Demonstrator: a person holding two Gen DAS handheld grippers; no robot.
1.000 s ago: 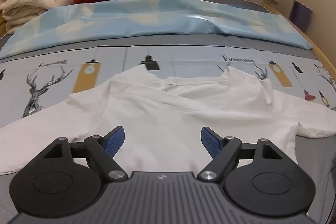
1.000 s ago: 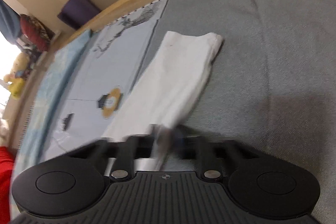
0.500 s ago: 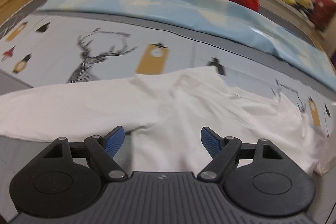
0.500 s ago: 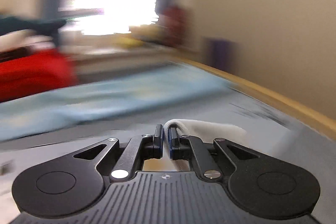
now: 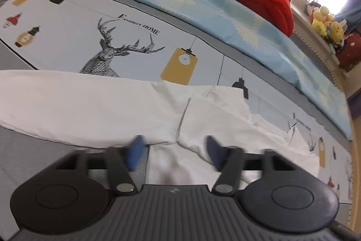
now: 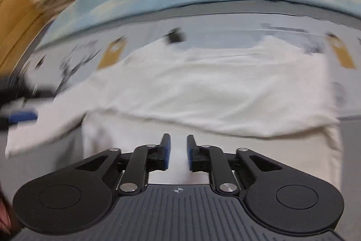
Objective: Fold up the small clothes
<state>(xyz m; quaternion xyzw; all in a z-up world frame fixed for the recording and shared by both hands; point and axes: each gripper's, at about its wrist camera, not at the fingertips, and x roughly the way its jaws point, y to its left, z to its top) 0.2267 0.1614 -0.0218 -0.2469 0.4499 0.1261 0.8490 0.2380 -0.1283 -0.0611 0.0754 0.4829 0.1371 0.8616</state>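
On the printed bed sheet our left gripper is spread over the white shirt for its sleeve fold, and the right gripper, slightly parted, holds nothing.

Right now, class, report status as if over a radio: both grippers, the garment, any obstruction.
Left gripper open over white shirt. Right gripper slightly open, gripping nothing. Shirt spread on bedsheet, one sleeve folded in. Nothing lying on it.

White shirt lies flat on my bed, crumpled w/ creases; one sleeve spread out sideways; other side folded in over body.
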